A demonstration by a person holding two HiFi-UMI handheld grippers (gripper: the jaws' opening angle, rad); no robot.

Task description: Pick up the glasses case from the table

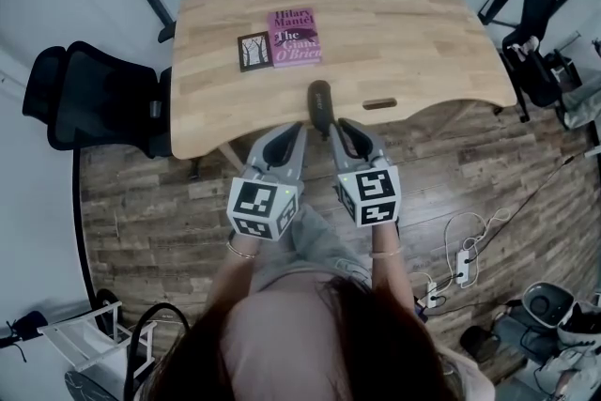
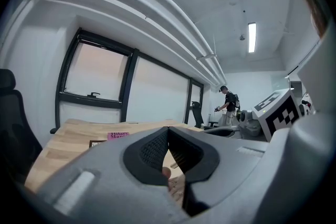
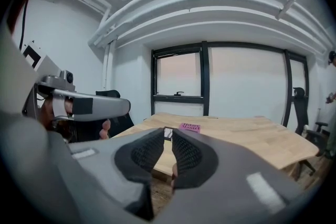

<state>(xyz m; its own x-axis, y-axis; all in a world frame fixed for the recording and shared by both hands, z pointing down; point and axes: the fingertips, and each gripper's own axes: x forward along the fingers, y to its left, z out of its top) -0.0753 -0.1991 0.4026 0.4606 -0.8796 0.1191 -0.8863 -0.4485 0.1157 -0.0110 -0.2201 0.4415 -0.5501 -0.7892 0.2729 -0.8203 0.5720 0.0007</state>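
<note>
The glasses case (image 1: 319,102) is a dark oblong shell lying lengthwise at the front edge of the wooden table (image 1: 413,33). Both grippers hover off the table's near side, pointing at it. My left gripper (image 1: 297,131) sits just left of the case's near end, its tips meeting with nothing between them (image 2: 168,128). My right gripper (image 1: 336,127) sits just right of that end, with a thin gap between its tips and nothing in it (image 3: 168,130). Neither gripper view shows the case.
A pink book (image 1: 294,37) with a dark card (image 1: 254,52) beside it lies further back on the table. There is a slot (image 1: 379,103) in the tabletop right of the case. A black office chair (image 1: 89,94) stands left, and cables with a power strip (image 1: 462,264) lie on the floor right. A person (image 2: 229,105) stands far off.
</note>
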